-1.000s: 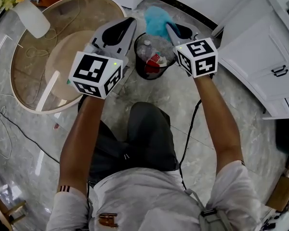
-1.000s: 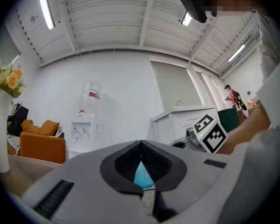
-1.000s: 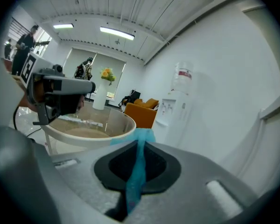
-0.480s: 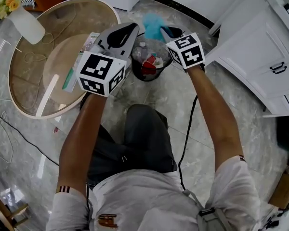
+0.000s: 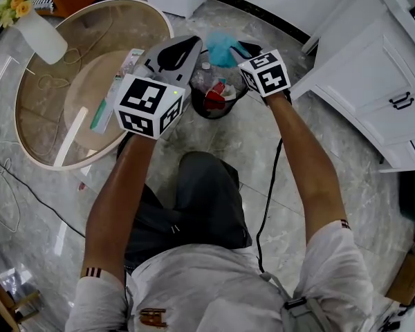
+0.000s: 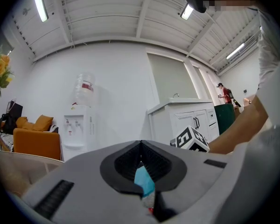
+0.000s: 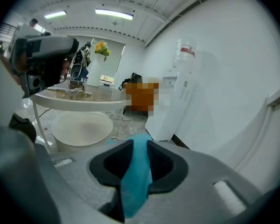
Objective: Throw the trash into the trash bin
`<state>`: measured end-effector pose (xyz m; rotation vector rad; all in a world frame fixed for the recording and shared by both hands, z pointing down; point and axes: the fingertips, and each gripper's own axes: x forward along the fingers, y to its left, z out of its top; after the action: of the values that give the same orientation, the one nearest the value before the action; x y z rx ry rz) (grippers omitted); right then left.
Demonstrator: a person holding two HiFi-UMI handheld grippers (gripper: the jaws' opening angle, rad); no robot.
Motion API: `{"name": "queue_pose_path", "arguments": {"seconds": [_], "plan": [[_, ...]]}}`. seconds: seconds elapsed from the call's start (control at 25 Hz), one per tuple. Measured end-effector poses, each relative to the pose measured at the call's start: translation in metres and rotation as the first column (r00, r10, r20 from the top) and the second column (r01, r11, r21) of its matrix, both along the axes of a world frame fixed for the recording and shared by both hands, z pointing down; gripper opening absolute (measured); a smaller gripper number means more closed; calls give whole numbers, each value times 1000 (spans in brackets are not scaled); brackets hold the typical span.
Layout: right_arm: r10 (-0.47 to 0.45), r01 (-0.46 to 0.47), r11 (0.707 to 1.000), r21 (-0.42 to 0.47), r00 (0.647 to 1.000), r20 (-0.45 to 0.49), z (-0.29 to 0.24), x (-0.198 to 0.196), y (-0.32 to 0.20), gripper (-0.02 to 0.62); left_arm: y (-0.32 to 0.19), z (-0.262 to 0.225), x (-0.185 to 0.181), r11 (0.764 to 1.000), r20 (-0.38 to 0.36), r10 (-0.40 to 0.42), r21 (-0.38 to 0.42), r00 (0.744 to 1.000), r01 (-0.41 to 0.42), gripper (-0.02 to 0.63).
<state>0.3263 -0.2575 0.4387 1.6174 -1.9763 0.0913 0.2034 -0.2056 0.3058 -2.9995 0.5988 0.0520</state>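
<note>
Releasing stage of the disposal, seen from the head view. The right tool (image 5: 242,45) points slantwise down over the trash bin (image 5: 209,111), with the blue trash (image 5: 223,47) at its tip. The crumpled piece spreads from the tips toward the left tool (image 5: 193,43) and lies above the far part of the bin's mouth, so the bin is straight below it. The right gripper view shows the blue sheet running lengthwise through the gap between the jaws. These have just been opening, and the grip appears slackened rather than clenched. The left tool is pinched together and carries nothing; it hangs level between the round desk (image 5: 48,81) and the bin, so the right hand is the one that matters. Compared with a second ago, the right tool and its blue load sit lower and closer to the bin's contents, while the left tool has shifted only slightly.
</note>
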Motion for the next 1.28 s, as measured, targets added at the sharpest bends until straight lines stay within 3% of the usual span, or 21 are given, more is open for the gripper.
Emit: {"name": "queue_pose_path", "arguments": {"seconds": [0.32, 0.68, 1.0, 1.28], "plan": [[-14, 14, 1000, -5, 1000, 9, 0, -1, -5, 141, -1, -4, -7, 1000, 0, -12, 7, 1000, 12, -2], [-49, 37, 990, 136, 995, 85, -43, -23, -5, 139, -3, -8, -20, 1000, -2, -24, 14, 1000, 24, -2], [-119, 78, 951, 299, 985, 124, -99, -58, 3, 2, -10, -20, -44, 998, -16, -57, 21, 998, 57, -2], [-263, 199, 910, 363, 955, 135, -134, -122, 7, 2, -11, -26, -73, 994, -27, -102, 33, 994, 103, -2]]}}
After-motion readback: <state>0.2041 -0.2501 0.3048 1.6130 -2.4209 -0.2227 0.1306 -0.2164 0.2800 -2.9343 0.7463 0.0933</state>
